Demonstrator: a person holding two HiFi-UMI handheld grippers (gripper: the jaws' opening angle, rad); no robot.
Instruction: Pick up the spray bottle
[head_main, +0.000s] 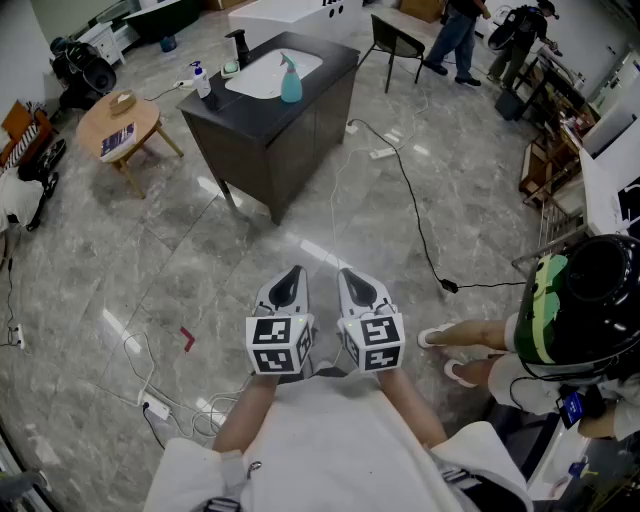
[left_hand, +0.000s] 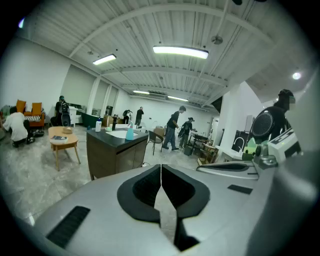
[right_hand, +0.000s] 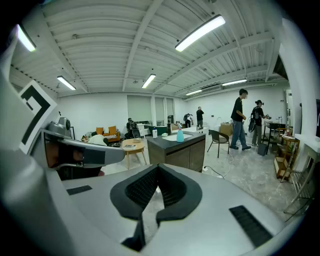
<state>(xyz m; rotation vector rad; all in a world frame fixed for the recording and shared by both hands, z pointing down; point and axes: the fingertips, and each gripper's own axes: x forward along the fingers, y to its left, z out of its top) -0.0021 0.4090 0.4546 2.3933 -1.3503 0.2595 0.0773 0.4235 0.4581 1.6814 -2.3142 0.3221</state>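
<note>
A grey stone floor (head_main: 330, 220) spreads out below me, crossed by a black cable (head_main: 415, 215). Well ahead stands a dark cabinet (head_main: 300, 140) with a white sink (head_main: 262, 78) set into its top. To its left is a round wooden table (head_main: 145, 118), and beyond its far right corner a dark chair (head_main: 395, 40). Two people (head_main: 455, 35) stand past the chair, and another person (head_main: 590, 300) in a black helmet is close on my right.

I hold both tools low in front of my body, side by side and near each other, tilted slightly down toward the cabinet. My left gripper (head_main: 290, 275) has its dark pads pressed together with nothing between them, as its own view shows (left_hand: 161, 172). My right gripper (head_main: 355, 278) is likewise fully closed and empty (right_hand: 157, 175).

The spray bottle (head_main: 291, 82), teal with a paler trigger head, stands upright on the cabinet top at the right edge of the sink, well apart from both tools. It shows small and far off in the left gripper view (left_hand: 130, 133) and in the right gripper view (right_hand: 180, 135). A white pump bottle (head_main: 202, 82) stands at the cabinet's left end.
</note>
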